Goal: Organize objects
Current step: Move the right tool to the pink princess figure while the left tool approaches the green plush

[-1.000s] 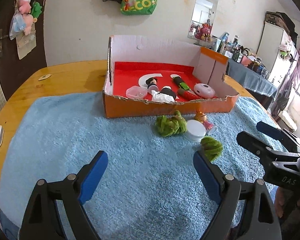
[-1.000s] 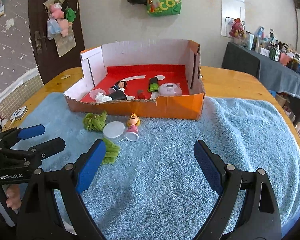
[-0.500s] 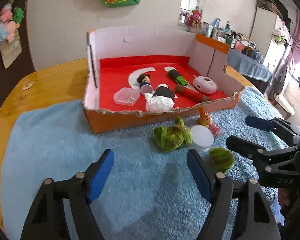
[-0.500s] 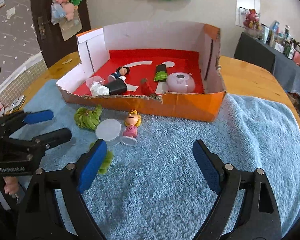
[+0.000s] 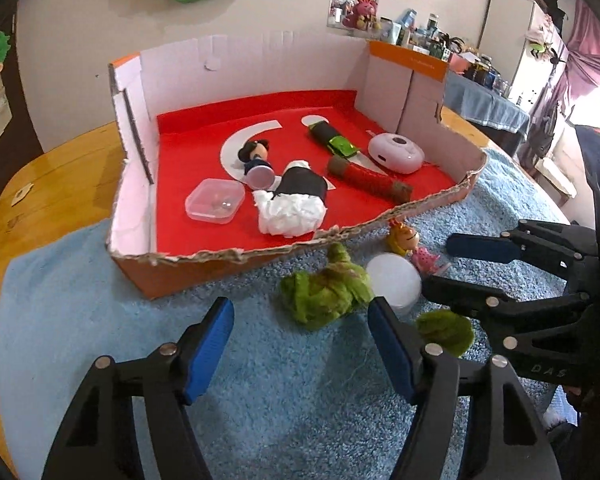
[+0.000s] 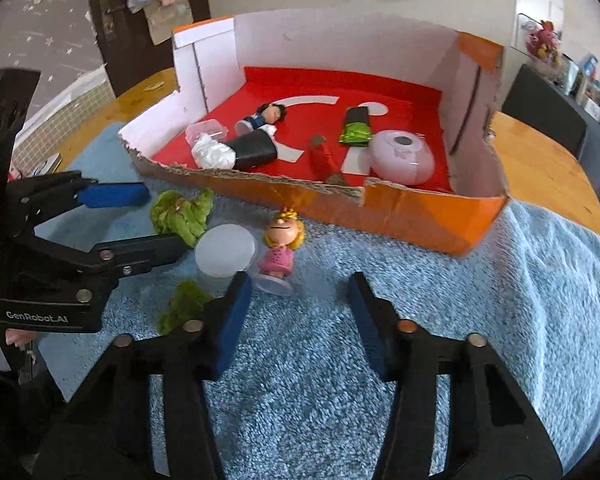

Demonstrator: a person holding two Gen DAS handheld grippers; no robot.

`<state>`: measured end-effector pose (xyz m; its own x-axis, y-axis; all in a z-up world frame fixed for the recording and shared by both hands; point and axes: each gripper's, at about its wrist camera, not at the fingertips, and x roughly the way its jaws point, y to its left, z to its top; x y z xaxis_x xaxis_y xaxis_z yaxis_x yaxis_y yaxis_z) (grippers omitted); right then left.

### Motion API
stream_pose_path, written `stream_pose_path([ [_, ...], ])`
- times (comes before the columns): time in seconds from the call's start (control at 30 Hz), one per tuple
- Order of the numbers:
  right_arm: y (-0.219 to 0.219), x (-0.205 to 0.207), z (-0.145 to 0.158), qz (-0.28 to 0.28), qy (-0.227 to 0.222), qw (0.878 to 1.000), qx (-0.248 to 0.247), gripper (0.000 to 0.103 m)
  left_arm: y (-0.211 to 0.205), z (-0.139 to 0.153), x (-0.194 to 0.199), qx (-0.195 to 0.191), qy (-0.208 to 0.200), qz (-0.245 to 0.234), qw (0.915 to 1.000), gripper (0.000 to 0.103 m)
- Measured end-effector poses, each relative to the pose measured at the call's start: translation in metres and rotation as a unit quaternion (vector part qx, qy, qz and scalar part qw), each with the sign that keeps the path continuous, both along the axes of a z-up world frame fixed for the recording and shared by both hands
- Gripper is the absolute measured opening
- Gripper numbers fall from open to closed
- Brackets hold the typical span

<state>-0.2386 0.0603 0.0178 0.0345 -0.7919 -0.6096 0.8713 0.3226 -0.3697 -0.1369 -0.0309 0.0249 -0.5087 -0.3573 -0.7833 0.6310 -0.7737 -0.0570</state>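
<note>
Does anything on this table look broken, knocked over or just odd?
Yes. The cardboard box has a ragged, torn front edge. Inside it, a black cup lies on its side with white tissue bunched at its mouth, and a dark-haired doll lies flat. A blonde figurine lies tipped over on the blue towel.

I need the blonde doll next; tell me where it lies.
The blonde doll lies on the blue towel just outside the orange box's torn front wall, right of the white lid in the right wrist view.

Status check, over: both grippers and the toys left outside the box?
Left gripper, right gripper: jaws closing, nothing between. Blonde figurine, white lid, two green clumps on towel. Nothing blocking.
</note>
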Motion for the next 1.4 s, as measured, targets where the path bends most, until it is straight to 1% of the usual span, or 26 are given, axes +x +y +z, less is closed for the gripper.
stream_pose_path([
  [0.03, 0.0, 0.002, -0.001, 0.005, 0.006, 1.0, -0.001, 0.032, -0.001, 0.0, -0.001, 0.001, 0.0, 0.0, 1.0, 0.071],
  [0.07, 0.0, 0.004, -0.001, 0.009, 0.01, 1.0, 0.0, 0.029, -0.002, 0.0, -0.002, 0.001, -0.002, -0.003, 1.0, 0.067],
  [0.1, 0.0, 0.005, -0.002, 0.012, 0.013, 1.0, 0.0, 0.026, -0.002, -0.001, -0.004, 0.002, -0.004, -0.005, 1.0, 0.065],
  [0.13, 0.001, 0.006, -0.002, 0.018, 0.013, 1.0, -0.001, 0.02, -0.002, -0.001, -0.005, 0.003, -0.005, -0.008, 1.0, 0.065],
  [0.2, 0.002, 0.007, -0.003, 0.02, 0.014, 1.0, -0.002, 0.02, -0.002, -0.001, -0.006, 0.001, -0.005, -0.01, 0.9999, 0.063],
  [0.3, 0.007, 0.005, -0.002, 0.024, 0.009, 1.0, -0.005, 0.02, -0.002, 0.0, -0.007, 0.007, -0.002, -0.016, 0.9999, 0.057],
  [0.43, 0.024, -0.001, 0.001, 0.024, 0.006, 1.0, -0.012, 0.02, 0.0, 0.0, -0.008, 0.012, 0.004, -0.025, 0.9996, 0.043],
  [0.53, 0.038, -0.006, 0.002, 0.022, 0.004, 1.0, -0.015, 0.02, 0.004, 0.001, -0.008, 0.003, 0.003, -0.025, 0.9997, 0.04],
  [0.63, 0.049, -0.013, 0.0, 0.014, 0.001, 1.0, -0.016, 0.02, 0.007, 0.002, -0.004, 0.003, 0.009, -0.019, 0.9998, 0.039],
  [0.77, 0.054, -0.019, -0.006, 0.008, -0.008, 1.0, -0.013, 0.02, 0.014, 0.007, 0.01, 0.0, 0.017, 0.005, 0.9998, 0.039],
  [0.9, 0.057, -0.019, -0.015, 0.009, -0.01, 1.0, -0.013, 0.02, 0.025, 0.006, 0.025, -0.004, 0.008, 0.029, 0.9995, 0.039],
  [1.03, 0.058, -0.018, -0.017, 0.008, -0.014, 1.0, -0.023, 0.02, 0.036, -0.001, 0.031, 0.005, 0.005, 0.034, 0.9994, 0.04],
  [1.13, 0.058, -0.019, -0.017, 0.007, -0.022, 0.999, -0.026, 0.02, 0.042, -0.003, 0.035, 0.005, 0.011, 0.039, 0.9992, 0.041],
  [1.2, 0.059, -0.019, -0.017, 0.008, -0.027, 0.999, -0.027, 0.021, 0.042, -0.002, 0.038, 0.013, 0.019, 0.04, 0.9989, 0.044],
  [1.23, 0.059, -0.02, -0.017, 0.008, -0.029, 0.999, -0.028, 0.021, 0.042, -0.002, 0.039, 0.017, 0.022, 0.038, 0.9989, 0.049],
  [1.27, 0.059, -0.021, -0.016, 0.007, -0.033, 0.999, -0.028, 0.022, 0.042, -0.001, 0.039, 0.02, 0.025, 0.037, 0.9988, 0.053],
  [1.3, 0.059, -0.022, -0.015, 0.006, -0.037, 0.999, -0.028, 0.024, 0.042, -0.001, 0.041, 0.022, 0.027, 0.036, 0.9987, 0.053],
  [1.37, 0.059, -0.026, -0.012, 0.002, -0.044, 0.999, -0.032, 0.034, 0.041, 0.0, 0.042, 0.019, 0.027, 0.037, 0.9988, 0.054],
  [1.4, 0.059, -0.027, -0.011, 0.0, -0.045, 0.998, -0.038, 0.053, 0.039, 0.0, 0.043, 0.019, 0.028, 0.037, 0.9987, 0.054],
])
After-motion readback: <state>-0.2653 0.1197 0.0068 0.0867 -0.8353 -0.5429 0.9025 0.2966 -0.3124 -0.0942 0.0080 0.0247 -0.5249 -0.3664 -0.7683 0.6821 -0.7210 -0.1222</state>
